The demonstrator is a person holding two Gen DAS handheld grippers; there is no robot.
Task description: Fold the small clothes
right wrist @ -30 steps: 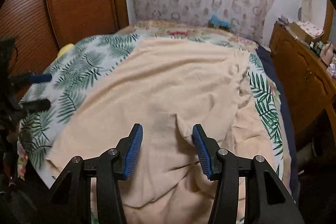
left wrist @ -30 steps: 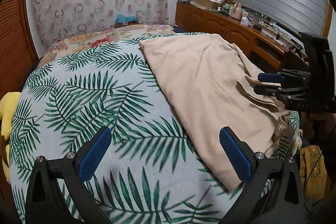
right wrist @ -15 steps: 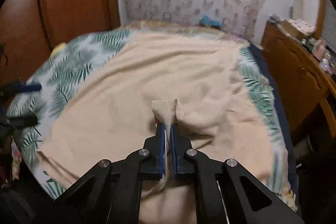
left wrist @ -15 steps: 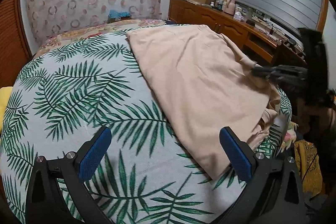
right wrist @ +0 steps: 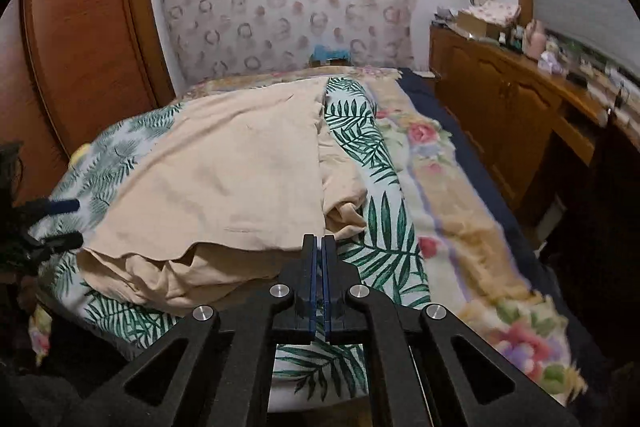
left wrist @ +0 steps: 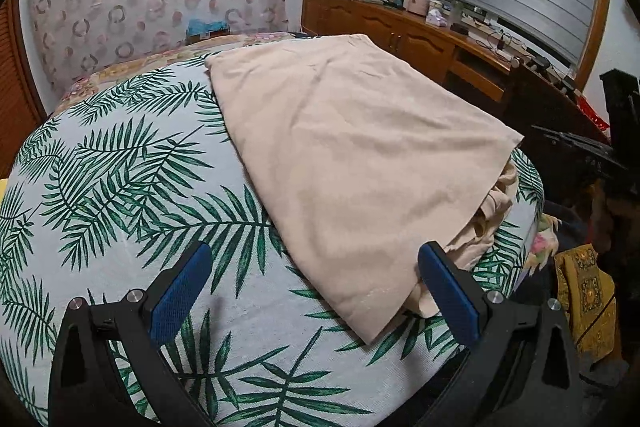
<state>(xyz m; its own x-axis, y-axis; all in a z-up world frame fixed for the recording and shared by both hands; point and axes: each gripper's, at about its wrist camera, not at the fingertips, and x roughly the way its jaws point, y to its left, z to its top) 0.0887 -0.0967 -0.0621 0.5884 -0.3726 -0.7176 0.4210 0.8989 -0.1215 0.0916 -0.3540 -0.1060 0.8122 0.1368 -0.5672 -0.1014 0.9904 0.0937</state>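
Fingers wide apart on the left gripper (left wrist: 314, 291), low in the left wrist frame, holding nothing; they straddle the near corner of the cloth (left wrist: 352, 163), likely lined up for a pinch. That beige cloth runs from centre to upper right across the bedspread (left wrist: 132, 179). Over to the right wrist view: right gripper (right wrist: 320, 247) pressed shut at bottom centre, and the cloth's edge meets its tips. I can't tell whether fabric is clamped between them.

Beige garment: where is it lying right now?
The beige garment lies on the palm-leaf bedspread, right of centre in the left wrist view, nearest the wooden dresser side.
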